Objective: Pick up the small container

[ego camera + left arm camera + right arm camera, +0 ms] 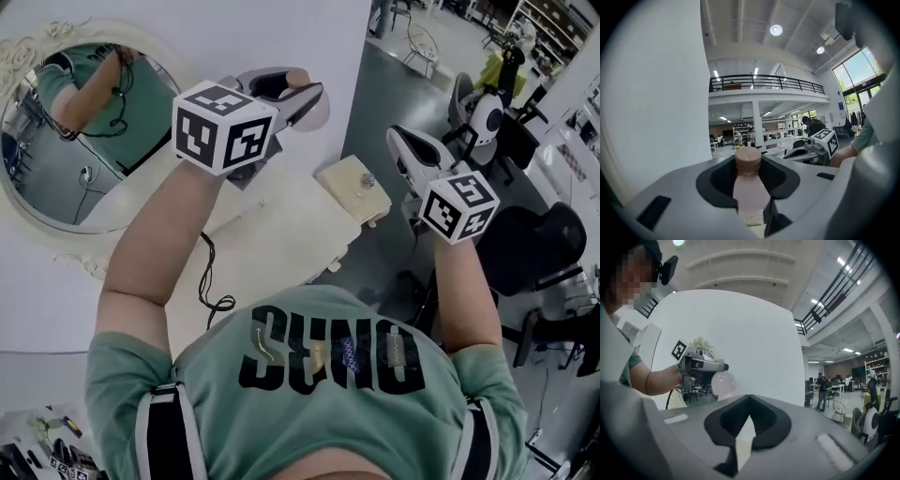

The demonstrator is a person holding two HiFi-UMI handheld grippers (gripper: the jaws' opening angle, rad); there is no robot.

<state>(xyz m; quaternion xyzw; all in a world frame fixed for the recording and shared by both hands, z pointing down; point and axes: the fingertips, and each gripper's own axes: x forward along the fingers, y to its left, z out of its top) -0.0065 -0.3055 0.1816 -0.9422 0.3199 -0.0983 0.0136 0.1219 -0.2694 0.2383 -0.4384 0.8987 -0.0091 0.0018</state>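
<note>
The left gripper [289, 94] is clamped on the small container [750, 190], a pale pink bottle with a round brown cap, its 2 jaws pressing the bottle's sides, raised above the bench [281, 234]. The right gripper [749, 398] has its 2 jaws closed together on nothing, raised just off the bench's right edge.

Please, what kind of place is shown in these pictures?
Probably a large open workspace or lab hall, not a home. A mezzanine railing runs high above, shelves stand far back where people move about, and a black office chair sits close to the person.
</note>
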